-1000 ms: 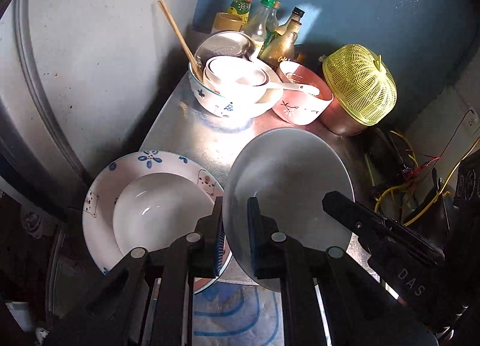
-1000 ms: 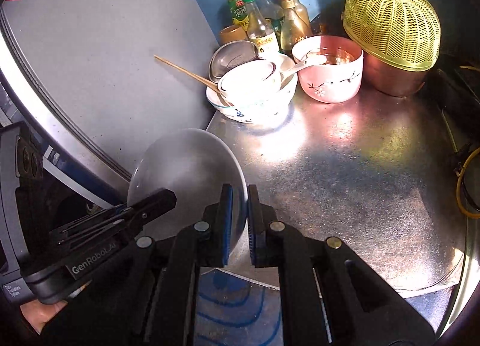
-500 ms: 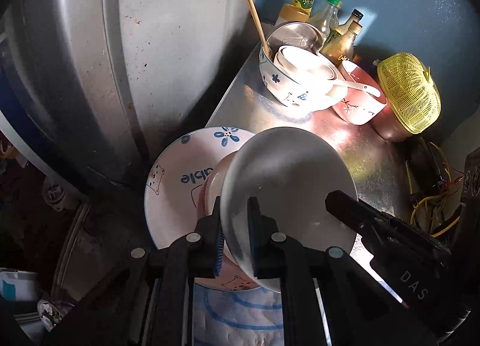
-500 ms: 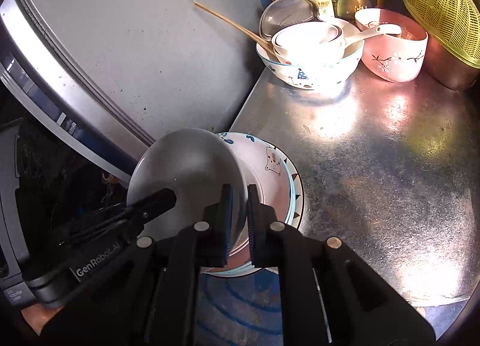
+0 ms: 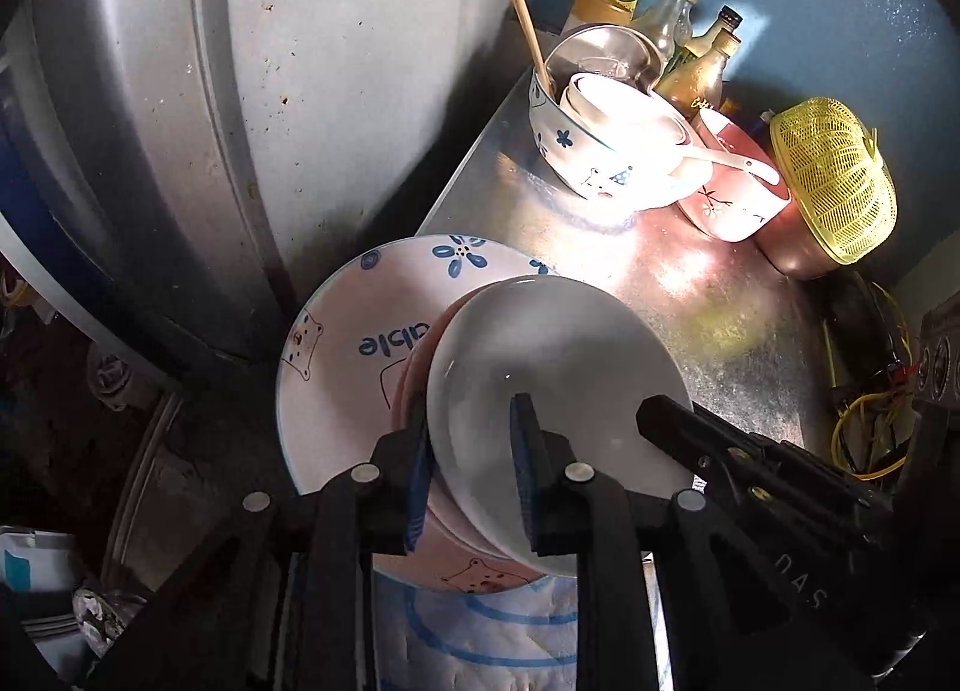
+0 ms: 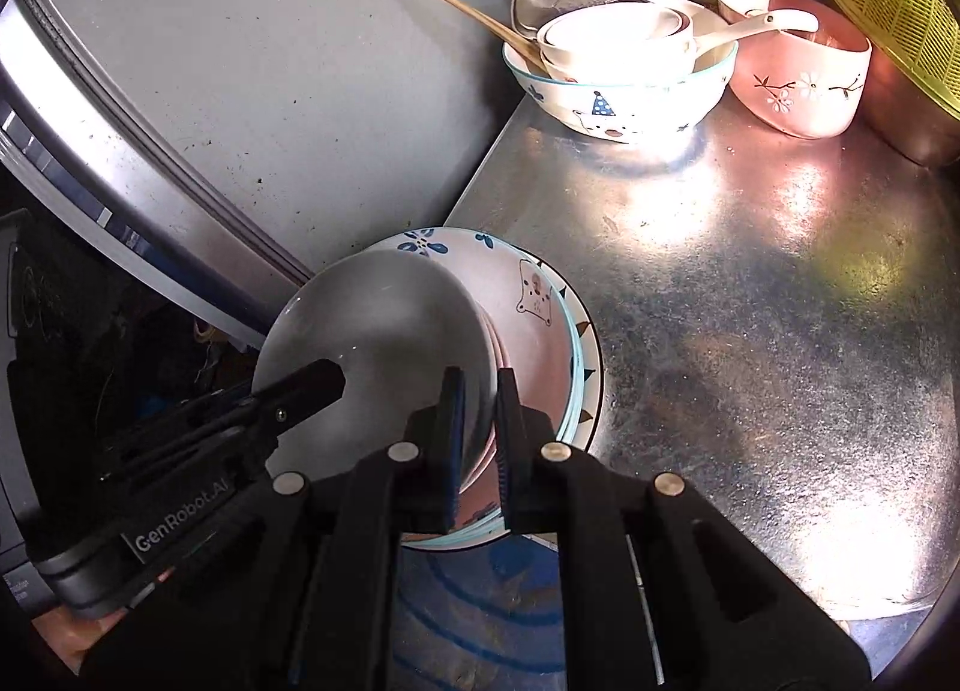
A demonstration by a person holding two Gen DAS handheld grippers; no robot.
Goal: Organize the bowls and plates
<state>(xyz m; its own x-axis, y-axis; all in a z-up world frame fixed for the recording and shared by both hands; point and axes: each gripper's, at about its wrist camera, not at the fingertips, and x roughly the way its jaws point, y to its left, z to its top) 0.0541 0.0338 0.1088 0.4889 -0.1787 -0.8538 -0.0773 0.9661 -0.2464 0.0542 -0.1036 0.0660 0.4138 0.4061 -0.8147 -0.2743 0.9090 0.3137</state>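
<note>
A plain white bowl (image 5: 558,355) sits nested on a stack of pink and white cartoon plates (image 5: 354,343) at the near left corner of the metal counter (image 6: 750,295). My left gripper (image 5: 471,451) has opened; its fingers straddle the bowl's near rim with a gap. My right gripper (image 6: 477,421) is shut on the bowl's right rim (image 6: 384,331), above the plate stack (image 6: 540,295). Each gripper shows in the other's view.
At the back stand a blue-patterned bowl stack (image 6: 618,73) with chopsticks and a spoon, a pink bowl (image 6: 804,79), a steel bowl, several bottles (image 5: 672,25) and a yellow mesh cover (image 5: 834,187). A grey appliance wall (image 6: 270,61) lies left; yellow cables (image 5: 864,433) lie right.
Both grippers carried the white bowl left and down onto the plate stack. The left gripper's jaws have opened off the rim; the right stays clamped.
</note>
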